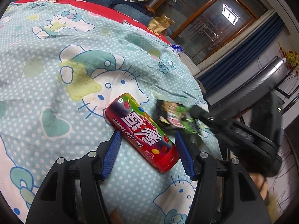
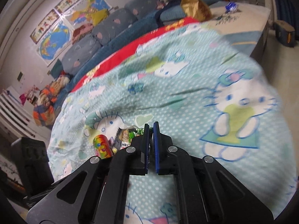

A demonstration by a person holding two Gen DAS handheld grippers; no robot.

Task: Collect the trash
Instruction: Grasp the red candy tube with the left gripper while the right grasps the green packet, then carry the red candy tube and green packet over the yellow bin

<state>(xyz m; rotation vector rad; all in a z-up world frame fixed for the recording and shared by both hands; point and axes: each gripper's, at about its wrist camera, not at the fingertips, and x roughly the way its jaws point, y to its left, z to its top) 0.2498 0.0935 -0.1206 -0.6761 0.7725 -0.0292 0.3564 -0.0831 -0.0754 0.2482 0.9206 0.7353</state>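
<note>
Left wrist view is showing my left claw (image 1: pixel 147 155) gaping around the candy tube (image 1: pixel 142 130) lying near the bed's (image 1: pixel 46 74) right edge, pads not pressing. I am squaring up before squeezing. My right claw (image 2: pixel 151 130) is clenching the green wrapper (image 1: pixel 175 117) just beside.

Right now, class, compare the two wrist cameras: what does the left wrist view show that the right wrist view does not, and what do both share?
Only the left view: a wood-framed window, and the open left gripper straddling the candy tube.

Only the right view: colourful wall maps, and the right gripper's closed blue pads.

Both: the red cylindrical candy tube, the crumpled green snack wrapper and the cartoon-cat polka-dot bedsheet.
</note>
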